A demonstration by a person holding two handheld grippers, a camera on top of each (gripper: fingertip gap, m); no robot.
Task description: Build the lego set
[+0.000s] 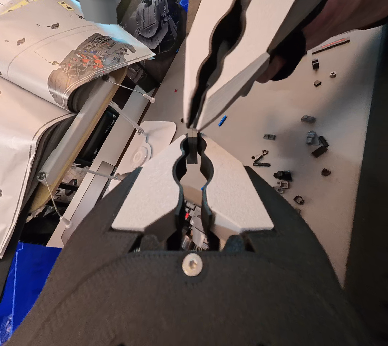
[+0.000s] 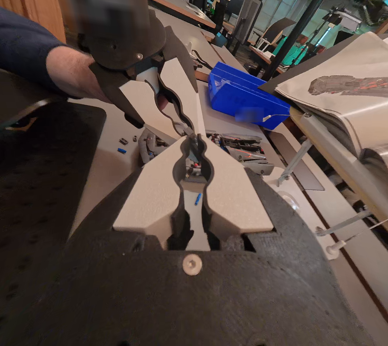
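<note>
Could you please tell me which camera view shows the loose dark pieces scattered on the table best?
The left wrist view: the loose dark pieces lie spread across open table on the right. The right wrist view shows only a few, small.

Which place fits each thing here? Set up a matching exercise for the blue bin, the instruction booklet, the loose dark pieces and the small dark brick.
Things:
1. blue bin
2. instruction booklet
3. loose dark pieces
4. small dark brick

Places:
A. scattered on the white table
B. pinched in the jaws of the left gripper
C. propped open on a stand
D. on the table behind the half-built model

Pairs: 1-D, 2-C, 3-A, 4-B
</note>
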